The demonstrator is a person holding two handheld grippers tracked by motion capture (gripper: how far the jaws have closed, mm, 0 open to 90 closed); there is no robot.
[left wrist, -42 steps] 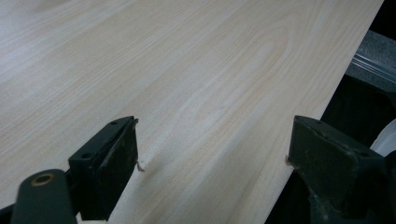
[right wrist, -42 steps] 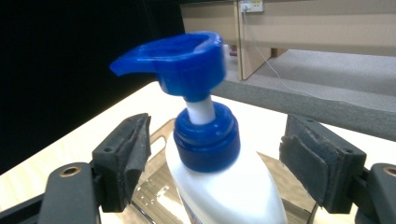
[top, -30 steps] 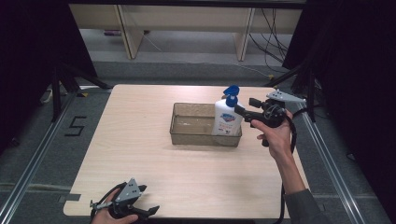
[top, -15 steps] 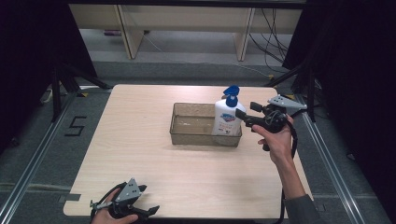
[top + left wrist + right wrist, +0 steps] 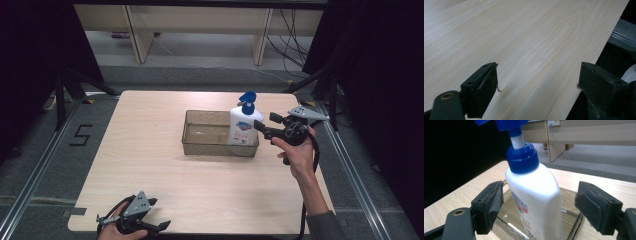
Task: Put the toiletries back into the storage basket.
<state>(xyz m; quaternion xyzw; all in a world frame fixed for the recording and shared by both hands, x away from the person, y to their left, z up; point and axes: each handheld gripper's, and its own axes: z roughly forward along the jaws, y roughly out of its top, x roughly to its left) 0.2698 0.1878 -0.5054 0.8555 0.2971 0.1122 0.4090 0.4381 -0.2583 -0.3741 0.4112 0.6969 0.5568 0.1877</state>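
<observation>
Bottle (image 5: 534,195) stands in tray (image 5: 200,145); your right tongs (image 5: 537,207) spread around it, not pinching. Next: squeeze, lift. Left tongs (image 5: 537,90) spread, idle.

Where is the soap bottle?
In the high view, the soap bottle stands upright at the right end of the clear tray, beside the right gripper.

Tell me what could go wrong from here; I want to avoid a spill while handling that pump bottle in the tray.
1. The pump bottle stands tall and narrow at the right end of the clear tray; a nudge from one finger could tip it.
2. The right gripper is open with gaps on both sides, so an off-centre close may twist the bottle.
3. Lifting might catch the tray's wall and drag it.
</observation>
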